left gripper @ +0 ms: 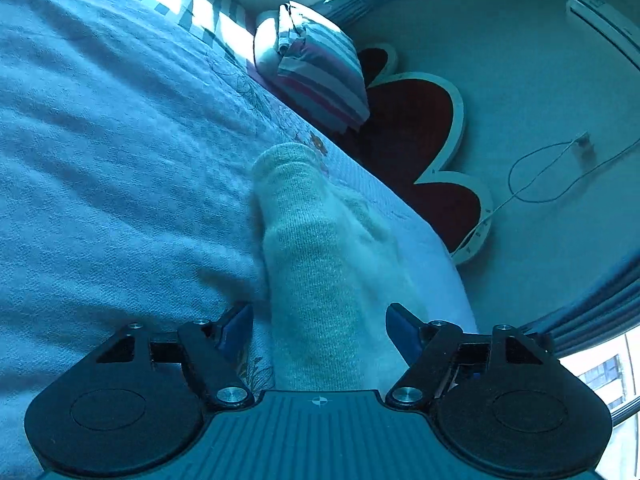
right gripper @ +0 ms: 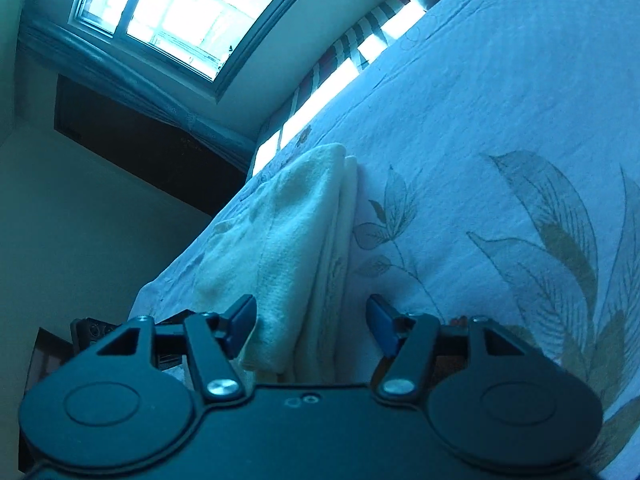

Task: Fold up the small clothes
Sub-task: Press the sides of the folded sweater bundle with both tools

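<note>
A small cream knitted garment lies on the pale quilted bed cover, near the bed's edge. In the left wrist view it runs lengthwise between the fingers of my left gripper, which is open around its near end. In the right wrist view the same garment looks folded lengthwise. It lies between the spread fingers of my right gripper, which is open around its near end. Neither gripper pinches the cloth.
A striped folded quilt sits by the headboard, which is red with a white scalloped rim. A cable hangs on the wall. The cover has leaf prints. A window and a dark cabinet lie beyond the bed.
</note>
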Motion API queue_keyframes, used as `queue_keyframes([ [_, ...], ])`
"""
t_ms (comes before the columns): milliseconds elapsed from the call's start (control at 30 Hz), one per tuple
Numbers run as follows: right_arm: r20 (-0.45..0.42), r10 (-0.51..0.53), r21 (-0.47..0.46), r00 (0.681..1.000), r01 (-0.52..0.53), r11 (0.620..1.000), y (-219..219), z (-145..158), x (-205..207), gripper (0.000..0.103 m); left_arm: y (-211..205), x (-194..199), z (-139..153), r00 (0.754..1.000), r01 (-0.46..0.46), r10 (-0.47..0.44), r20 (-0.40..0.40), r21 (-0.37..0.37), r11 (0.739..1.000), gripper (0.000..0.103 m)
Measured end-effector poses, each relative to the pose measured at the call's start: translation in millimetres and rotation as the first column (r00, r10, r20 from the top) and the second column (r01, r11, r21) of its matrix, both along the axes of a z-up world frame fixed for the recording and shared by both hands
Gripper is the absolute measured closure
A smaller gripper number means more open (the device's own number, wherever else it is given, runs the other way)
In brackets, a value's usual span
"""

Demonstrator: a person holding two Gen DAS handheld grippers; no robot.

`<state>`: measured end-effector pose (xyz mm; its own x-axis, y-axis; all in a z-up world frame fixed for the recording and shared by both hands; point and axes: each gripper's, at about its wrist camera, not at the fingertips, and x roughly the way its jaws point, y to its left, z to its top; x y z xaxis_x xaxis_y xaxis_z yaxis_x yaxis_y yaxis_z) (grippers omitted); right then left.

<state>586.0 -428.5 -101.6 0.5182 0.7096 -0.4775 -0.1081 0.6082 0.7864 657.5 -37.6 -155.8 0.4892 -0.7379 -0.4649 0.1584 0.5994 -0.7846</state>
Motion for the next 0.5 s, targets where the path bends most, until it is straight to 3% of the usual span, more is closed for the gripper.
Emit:
queue_keyframes([
  [167, 0.009, 0.068, 0.01, 0.998, -0.068, 0.998, 3, -2, 13, 0.053, -6, 17, -2, 0.996, 0.083, -0.083, 0.012, 0.001, 0.997, 0.028],
  [300, 0.019, 0.101, 0.04, 0.995, -0.102, 0.994, 8, -5, 22, 0.054, -11, 22, -2, 0.995, 0.095, -0.096, 0.038, 0.025, 0.995, 0.029],
  [367, 0.025, 0.111, 0.042, 0.993, -0.112, 0.993, 10, -4, 24, 0.055, -13, 23, 0, 0.995, 0.079, -0.081, 0.055, 0.046, 0.996, 0.033],
  [433, 0.03, 0.117, 0.05, 0.993, -0.119, 0.992, 10, -5, 27, 0.058, -12, 20, 0, 0.996, 0.049, -0.054, 0.066, 0.074, 0.996, 0.049],
  [500, 0.03, 0.119, 0.052, 0.992, -0.121, 0.991, 11, -6, 30, 0.06, -9, 19, -2, 0.998, 0.021, -0.025, 0.064, 0.067, 0.998, 0.055],
])
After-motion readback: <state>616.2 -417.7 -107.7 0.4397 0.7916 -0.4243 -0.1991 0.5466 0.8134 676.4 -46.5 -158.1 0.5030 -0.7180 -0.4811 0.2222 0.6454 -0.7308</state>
